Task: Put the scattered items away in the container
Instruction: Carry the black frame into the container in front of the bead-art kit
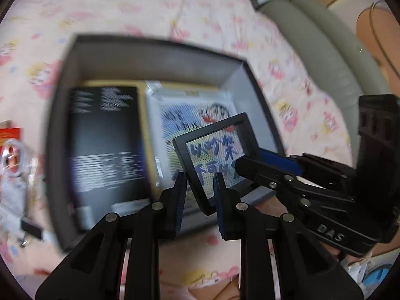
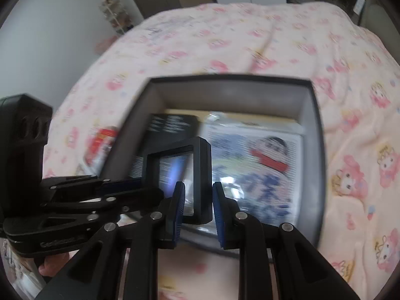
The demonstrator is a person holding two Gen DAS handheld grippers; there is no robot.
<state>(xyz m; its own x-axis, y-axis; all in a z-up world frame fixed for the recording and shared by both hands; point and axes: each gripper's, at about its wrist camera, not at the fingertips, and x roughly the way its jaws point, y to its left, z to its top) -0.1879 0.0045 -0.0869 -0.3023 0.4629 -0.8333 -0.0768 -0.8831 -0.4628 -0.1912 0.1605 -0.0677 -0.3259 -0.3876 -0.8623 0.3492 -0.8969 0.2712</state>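
Left wrist view: my grippers [image 1: 200, 190] [image 2: 198, 197] both clench the black frame [image 1: 216, 155] over the box [image 1: 155, 50]. It's tilted, glass toward me; long axis, can't tell.

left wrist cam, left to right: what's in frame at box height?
Red packet on the bedspread → black booklet in the box → cartoon print → black frame → right gripper → grey cushion.

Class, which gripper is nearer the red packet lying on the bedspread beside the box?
Left. The left gripper is on the side of the black frame toward the red packet; the right gripper is on its far side.
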